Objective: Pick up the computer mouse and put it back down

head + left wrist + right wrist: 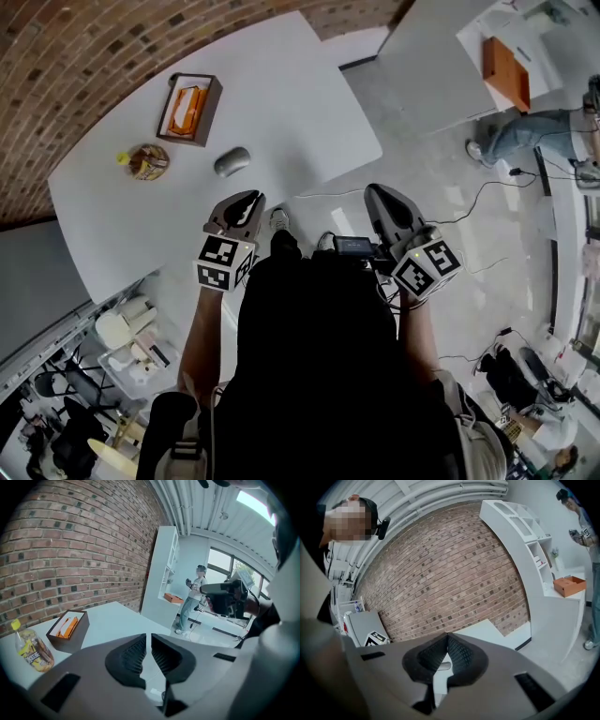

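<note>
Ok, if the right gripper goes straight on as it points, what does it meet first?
Probably the computer mouse on the white table: it shows just beyond the right gripper's closed jaws. Depth is unclear, so it might pass above.

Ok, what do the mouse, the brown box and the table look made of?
Mouse: likely plastic, matte gray, smooth rounded shell.
Box: perhaps cardboard or wood, dull brown, thin straight walls.
Table: white, smooth, flat top, maybe laminate.
</note>
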A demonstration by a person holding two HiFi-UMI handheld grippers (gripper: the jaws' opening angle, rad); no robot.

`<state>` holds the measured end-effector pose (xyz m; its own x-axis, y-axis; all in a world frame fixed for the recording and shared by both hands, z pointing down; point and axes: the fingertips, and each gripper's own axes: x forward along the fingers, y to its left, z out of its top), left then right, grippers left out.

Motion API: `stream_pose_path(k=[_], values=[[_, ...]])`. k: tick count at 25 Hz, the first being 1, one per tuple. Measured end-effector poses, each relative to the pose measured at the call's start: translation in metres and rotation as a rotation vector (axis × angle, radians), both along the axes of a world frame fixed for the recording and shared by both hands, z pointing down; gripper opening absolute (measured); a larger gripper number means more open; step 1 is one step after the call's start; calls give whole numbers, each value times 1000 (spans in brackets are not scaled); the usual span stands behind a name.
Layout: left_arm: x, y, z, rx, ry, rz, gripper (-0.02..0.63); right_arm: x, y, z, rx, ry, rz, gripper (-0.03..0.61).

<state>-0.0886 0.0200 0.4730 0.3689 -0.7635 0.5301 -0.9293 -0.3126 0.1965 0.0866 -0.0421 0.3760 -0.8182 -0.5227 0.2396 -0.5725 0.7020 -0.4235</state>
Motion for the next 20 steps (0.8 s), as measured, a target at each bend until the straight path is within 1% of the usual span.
stream_pose_path(k=[3,8,12,17,20], values=[[-15,-6,15,-31,-15,29,55,-11,-6,-1,5,9,22,17],[-36,-16,42,-78,-101,95,74,-17,-15,-4,8,24,72,17],[-51,-23,60,-103,-148,151,81,-23,-16,-1,-1,36,106,17],[-62,-29,76,-134,-153,202,104,-32,-17,0,-13,57,125,17],[-69,-32,85,-155,-174,238,120,-37,-19,-1,-18,64,135,17]])
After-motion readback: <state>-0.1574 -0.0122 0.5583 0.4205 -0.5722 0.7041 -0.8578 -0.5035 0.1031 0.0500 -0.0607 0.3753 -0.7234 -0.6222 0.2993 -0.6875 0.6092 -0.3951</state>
